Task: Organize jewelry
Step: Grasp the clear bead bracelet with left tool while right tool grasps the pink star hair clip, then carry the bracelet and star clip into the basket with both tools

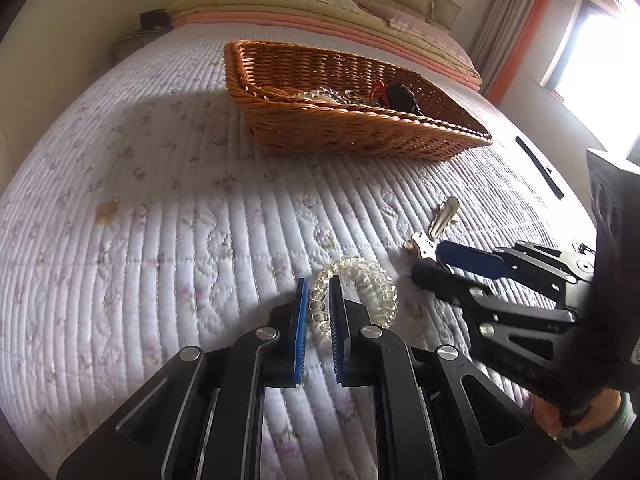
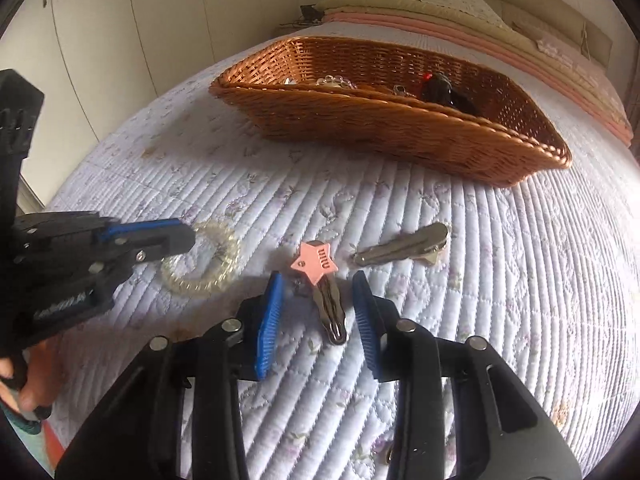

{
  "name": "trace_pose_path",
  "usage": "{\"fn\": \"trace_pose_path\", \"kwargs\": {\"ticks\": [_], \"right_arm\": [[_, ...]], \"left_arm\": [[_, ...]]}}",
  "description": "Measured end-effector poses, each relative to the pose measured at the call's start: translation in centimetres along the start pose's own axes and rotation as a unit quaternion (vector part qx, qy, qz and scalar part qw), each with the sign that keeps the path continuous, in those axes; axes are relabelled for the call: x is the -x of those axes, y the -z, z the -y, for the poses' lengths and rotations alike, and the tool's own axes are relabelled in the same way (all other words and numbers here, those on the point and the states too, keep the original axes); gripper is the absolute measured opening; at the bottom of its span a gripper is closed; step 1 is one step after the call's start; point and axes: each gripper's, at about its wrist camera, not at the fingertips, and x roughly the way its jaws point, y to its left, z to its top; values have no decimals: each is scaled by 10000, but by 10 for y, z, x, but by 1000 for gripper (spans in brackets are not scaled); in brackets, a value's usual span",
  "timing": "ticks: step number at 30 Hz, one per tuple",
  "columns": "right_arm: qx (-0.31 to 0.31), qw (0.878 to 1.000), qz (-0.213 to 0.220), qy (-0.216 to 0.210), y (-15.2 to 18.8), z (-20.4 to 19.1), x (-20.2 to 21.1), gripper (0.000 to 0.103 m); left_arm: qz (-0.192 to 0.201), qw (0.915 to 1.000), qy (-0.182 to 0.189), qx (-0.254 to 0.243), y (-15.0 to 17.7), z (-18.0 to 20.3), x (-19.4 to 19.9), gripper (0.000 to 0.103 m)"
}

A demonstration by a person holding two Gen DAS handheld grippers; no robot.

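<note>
A clear spiral hair tie point(image 1: 362, 286) lies on the quilted bed. My left gripper point(image 1: 318, 286) has its blue pads closed on one side of the coil; it also shows in the right wrist view point(image 2: 176, 242) gripping the hair tie point(image 2: 208, 268). My right gripper point(image 2: 318, 280) is open, its fingers on either side of a metal hair clip with a pink star point(image 2: 320, 276). In the left wrist view the right gripper point(image 1: 428, 258) sits at that clip point(image 1: 422, 245). A plain silver clip point(image 2: 404, 246) lies just beyond, also in the left wrist view point(image 1: 444, 216).
A brown wicker basket point(image 1: 360, 128) stands farther up the bed, holding beads, a black item and a red piece; it also shows in the right wrist view point(image 2: 400, 132). A black strip point(image 1: 540, 168) lies at the right. Folded blankets point(image 1: 320, 12) sit at the headboard.
</note>
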Motion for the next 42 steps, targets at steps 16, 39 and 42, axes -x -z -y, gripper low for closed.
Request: {"fn": "trace_pose_path", "kwargs": {"ticks": [16, 39, 42], "right_arm": [[-328, 9988, 264, -245, 11, 12, 11, 12], [-501, 9760, 2108, -232, -55, 51, 136, 12], [-587, 9741, 2181, -74, -86, 68, 132, 12]], "left_arm": [[139, 9972, -539, -495, 15, 23, 2, 9], [2129, 9739, -380, -686, -72, 58, 95, 8], [2208, 9726, -371, -631, -103, 58, 85, 8]]}}
